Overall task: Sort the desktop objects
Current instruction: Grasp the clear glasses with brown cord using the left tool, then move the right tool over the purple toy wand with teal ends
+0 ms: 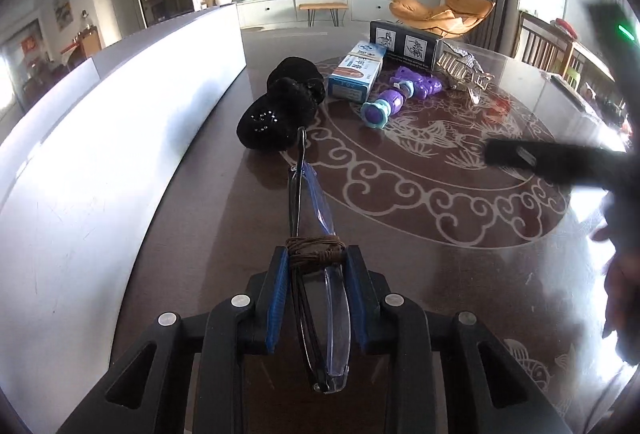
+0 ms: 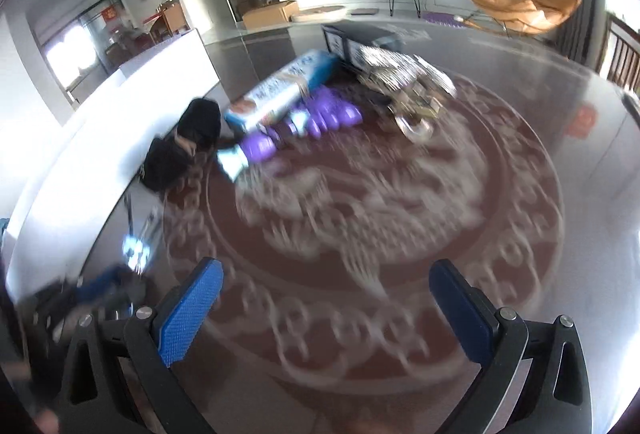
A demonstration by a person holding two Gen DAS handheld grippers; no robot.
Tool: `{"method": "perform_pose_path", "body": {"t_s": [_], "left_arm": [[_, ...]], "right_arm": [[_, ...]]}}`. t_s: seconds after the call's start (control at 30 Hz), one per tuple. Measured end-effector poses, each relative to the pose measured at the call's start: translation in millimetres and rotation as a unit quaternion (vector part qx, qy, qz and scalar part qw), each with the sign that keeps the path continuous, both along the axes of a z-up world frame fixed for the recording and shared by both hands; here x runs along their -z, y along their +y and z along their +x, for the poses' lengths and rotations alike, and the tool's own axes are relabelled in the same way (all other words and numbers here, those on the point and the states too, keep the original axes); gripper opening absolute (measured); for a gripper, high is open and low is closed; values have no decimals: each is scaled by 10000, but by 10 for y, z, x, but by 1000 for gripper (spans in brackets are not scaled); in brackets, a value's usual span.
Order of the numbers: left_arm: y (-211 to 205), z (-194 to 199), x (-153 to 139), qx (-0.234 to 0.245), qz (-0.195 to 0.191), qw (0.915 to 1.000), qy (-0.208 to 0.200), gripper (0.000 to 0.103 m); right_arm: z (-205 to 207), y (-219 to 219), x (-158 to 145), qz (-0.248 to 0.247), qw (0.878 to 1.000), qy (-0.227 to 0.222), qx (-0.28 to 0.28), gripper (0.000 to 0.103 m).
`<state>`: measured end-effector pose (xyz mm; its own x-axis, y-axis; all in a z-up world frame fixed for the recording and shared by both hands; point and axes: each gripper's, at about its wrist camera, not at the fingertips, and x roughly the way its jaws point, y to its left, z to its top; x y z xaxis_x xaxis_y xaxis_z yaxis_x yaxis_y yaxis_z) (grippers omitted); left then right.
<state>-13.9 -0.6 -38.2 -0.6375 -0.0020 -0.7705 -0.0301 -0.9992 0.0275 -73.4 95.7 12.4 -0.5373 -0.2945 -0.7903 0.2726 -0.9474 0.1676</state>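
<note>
In the left wrist view, the left tool (image 1: 316, 266) is pinching a folded pair of glasses (image 1: 320, 314) between its blue pads, with a wrap of brown cord on the frame sitting right at the fingertips and one temple arm reaching forward toward a black beaded pouch (image 1: 276, 114). Beyond it, a blue-and-white box (image 1: 356, 72), a purple toy (image 1: 396, 96), a silvery hair claw (image 1: 460, 68) and a dark printed box (image 1: 402, 42) are lying clustered on the counter (image 1: 400, 274), while a long white box (image 1: 120, 138) is running along the left edge. In the right wrist view, badly blurred, the right tool (image 2: 324, 298) is standing spread with nothing between its pads, hanging over the patterned middle of the counter, well short of the cluster. To do this step well, the glasses are probably best carried gently, since the lenses are taking the squeeze, kept clear of the pouch, and set down flat wherever they belong.
</note>
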Motion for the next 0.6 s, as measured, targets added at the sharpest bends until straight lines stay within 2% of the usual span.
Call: {"method": "perform_pose_path", "body": {"t_s": [0.07, 0.13, 0.2, 0.27, 0.37, 0.4, 0.43, 0.5, 0.6], "left_arm": [[-48, -10, -4, -25, 145, 9999, -12, 29], [-97, 3, -7, -113, 172, 9998, -4, 28], [-112, -6, -2, -146, 202, 9997, 3, 28], [-122, -13, -2, -171, 212, 9996, 14, 28], [-125, -12, -9, -183, 221, 9996, 20, 28], [-127, -8, -9, -184, 227, 9996, 23, 28], [-128, -11, -9, -182, 236, 9996, 22, 28], [-140, -16, -8, -192, 263, 9995, 25, 28], [-129, -40, -4, -214, 267, 9994, 28, 28]], "right_arm": [[-337, -157, 20, 17, 9998, -33, 182, 102], [-649, -265, 83, 64, 9989, -193, 428, 89], [-912, -408, 97, 295, 9977, -166, 594, 87], [-1067, -506, 106, 283, 9978, -252, 553, 88], [-1183, -641, 100, 554, 9969, -306, 469, 88], [-1191, -631, 75, 436, 9975, -336, 441, 88], [-1173, -581, 25, 39, 9984, -336, 456, 87], [-1103, -480, -62, -351, 9969, -154, 690, 87], [-1168, -486, -91, -340, 9975, -149, 602, 87]]}}
